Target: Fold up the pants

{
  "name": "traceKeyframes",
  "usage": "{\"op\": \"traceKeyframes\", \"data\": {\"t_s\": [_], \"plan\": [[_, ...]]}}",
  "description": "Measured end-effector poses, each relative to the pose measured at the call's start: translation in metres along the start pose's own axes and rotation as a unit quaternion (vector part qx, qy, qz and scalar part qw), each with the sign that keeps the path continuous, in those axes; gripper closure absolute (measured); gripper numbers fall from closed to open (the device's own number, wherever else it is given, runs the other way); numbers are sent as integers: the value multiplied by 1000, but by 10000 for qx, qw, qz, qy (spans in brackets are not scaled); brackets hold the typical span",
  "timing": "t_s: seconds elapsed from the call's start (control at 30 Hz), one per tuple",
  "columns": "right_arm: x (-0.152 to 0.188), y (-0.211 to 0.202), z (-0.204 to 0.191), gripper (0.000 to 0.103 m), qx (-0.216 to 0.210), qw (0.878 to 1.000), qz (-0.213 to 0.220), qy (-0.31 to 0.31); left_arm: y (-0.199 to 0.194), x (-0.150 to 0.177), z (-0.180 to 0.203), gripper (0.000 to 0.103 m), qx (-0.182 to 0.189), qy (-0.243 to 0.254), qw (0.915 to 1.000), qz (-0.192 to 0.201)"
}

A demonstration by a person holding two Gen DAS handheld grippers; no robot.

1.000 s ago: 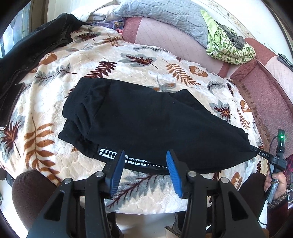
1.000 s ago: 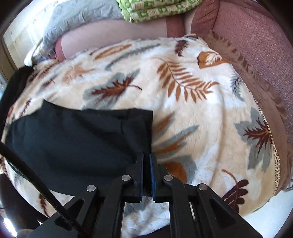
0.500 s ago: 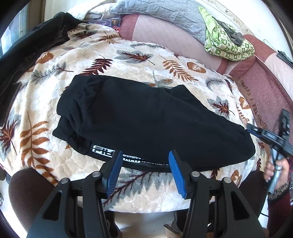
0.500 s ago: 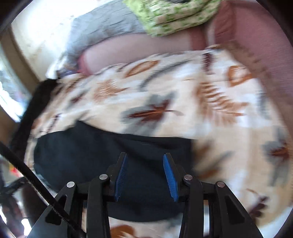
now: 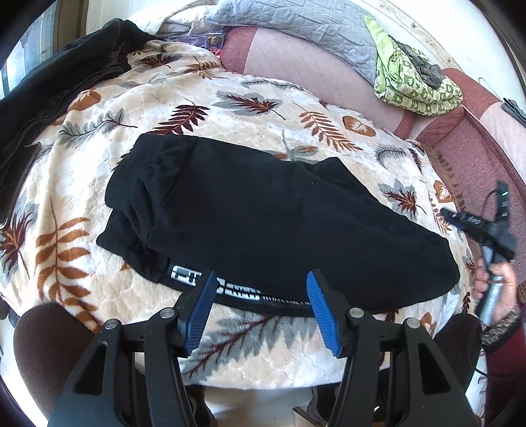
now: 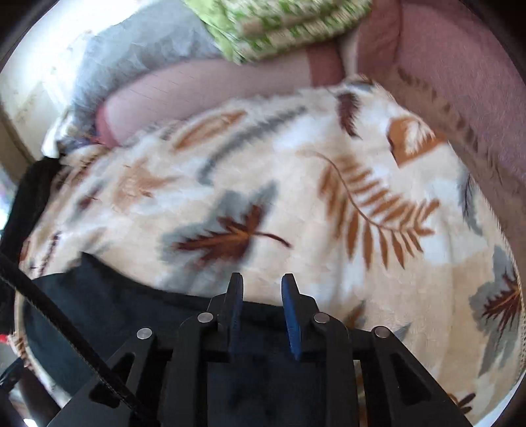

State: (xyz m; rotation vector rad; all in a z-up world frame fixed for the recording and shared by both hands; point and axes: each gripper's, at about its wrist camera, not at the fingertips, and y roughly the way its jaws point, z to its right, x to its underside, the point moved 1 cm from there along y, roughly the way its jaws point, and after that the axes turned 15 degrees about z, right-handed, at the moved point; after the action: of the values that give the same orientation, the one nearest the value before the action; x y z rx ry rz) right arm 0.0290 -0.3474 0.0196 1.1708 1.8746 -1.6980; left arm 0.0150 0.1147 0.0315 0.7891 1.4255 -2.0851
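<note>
The black pants (image 5: pixel 263 210) lie folded on the leaf-print blanket (image 5: pixel 98 184), with a white-lettered band along the near edge. My left gripper (image 5: pixel 261 276) hovers just over that band. Its jaws are opening, and nothing is between the blue pads. In the left wrist view a hand holds my right gripper (image 5: pixel 460 218) off the pants' right end. In the right wrist view the right gripper (image 6: pixel 262 279) sits above the far edge of the pants (image 6: pixel 115 305). Its jaws are closing, with a gap and nothing between them.
A second black garment (image 5: pixel 49 92) is heaped at the far left. A grey quilt (image 5: pixel 296 29) and a green patterned cloth (image 5: pixel 414 85) lie on the reddish cushions (image 5: pixel 476 138) behind. A person's knee (image 5: pixel 42 335) is near the blanket's front edge.
The right gripper let go of the pants' right end, opened, then narrowed again as it drew away from the cloth. The left jaws spread a little wider without moving off.
</note>
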Motion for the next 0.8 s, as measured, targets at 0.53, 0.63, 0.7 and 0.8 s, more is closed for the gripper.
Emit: {"op": "traceKeyframes", "data": {"t_s": [0.53, 0.63, 0.7, 0.8], "plan": [[17, 119, -230, 75, -2530, 9508, -1765, 291, 33, 19, -46, 38, -515, -215, 9970, 543], [19, 153, -225, 91, -2187, 9568, -1875, 397, 30, 25, -46, 32, -371, -212, 9960, 781], [6, 156, -220, 93, -1867, 9685, -1604, 391, 29, 27, -45, 30, -299, -163, 9956, 876], [-8, 151, -218, 60, -857, 9887, -1210, -228, 21, 24, -52, 30, -125, -431, 9942, 977]]}}
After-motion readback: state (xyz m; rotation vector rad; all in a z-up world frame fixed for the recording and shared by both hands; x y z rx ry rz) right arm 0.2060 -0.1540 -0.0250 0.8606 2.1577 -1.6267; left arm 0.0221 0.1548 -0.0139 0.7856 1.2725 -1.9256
